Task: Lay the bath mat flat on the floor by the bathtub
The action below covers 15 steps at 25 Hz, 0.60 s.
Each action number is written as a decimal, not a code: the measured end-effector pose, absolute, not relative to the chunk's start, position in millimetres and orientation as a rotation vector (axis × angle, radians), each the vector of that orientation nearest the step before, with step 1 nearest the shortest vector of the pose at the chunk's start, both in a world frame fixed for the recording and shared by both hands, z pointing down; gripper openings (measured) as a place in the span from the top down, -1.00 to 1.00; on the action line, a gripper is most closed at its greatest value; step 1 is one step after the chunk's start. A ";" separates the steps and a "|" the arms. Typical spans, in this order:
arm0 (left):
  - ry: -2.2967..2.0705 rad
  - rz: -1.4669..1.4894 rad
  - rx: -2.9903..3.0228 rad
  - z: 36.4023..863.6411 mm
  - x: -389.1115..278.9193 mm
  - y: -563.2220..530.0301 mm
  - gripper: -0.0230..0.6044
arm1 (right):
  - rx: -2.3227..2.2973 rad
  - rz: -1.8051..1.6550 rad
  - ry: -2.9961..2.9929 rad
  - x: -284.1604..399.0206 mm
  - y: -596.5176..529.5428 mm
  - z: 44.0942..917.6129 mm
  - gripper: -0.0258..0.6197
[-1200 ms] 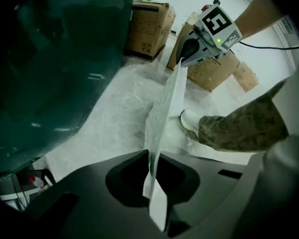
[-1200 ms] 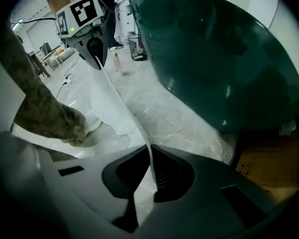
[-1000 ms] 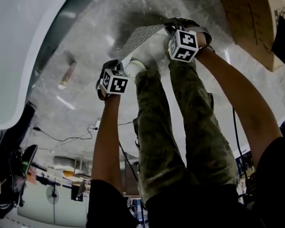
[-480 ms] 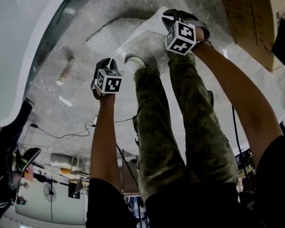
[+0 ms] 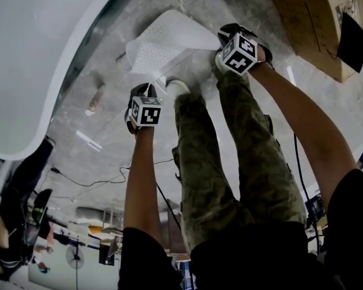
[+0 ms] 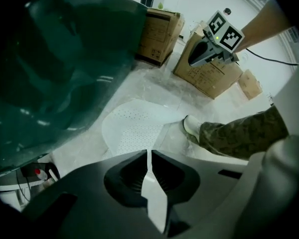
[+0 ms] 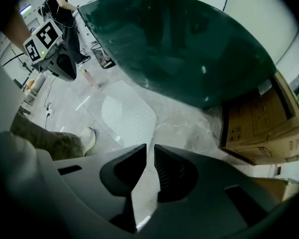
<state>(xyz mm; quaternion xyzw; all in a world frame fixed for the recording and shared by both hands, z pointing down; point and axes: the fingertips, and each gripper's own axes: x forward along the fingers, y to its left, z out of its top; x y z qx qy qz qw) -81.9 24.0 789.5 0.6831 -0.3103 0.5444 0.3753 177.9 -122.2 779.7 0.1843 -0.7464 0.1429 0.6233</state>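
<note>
White, dotted bath mat (image 5: 163,41) on the grey stone floor (image 5: 103,132) beside the bathtub (image 5: 42,71); its far part lies on the floor and its near edge is raised to both grippers. Left gripper (image 6: 149,154): jaws pressed together on a white strip of the mat's edge. Right gripper (image 7: 150,151): jaws just eased slightly wider, a narrow slit apart, pinching a pale strip of the mat. A shoe (image 5: 178,87) stands near the mat.
</note>
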 end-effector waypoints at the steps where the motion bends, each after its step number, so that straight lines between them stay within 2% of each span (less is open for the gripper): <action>1: -0.809 1.379 1.761 786.9 -80.6 20.6 0.82 | 0.427 0.327 -1.715 178.9 -119.4 777.3 0.72; 6: -0.769 1.359 1.824 789.5 -77.0 38.9 0.82 | 0.481 0.362 -1.684 183.5 -90.8 767.2 0.72; 15: -0.651 1.394 1.852 796.8 -118.8 95.8 0.82 | 0.600 0.505 -1.651 180.6 -40.5 762.8 0.72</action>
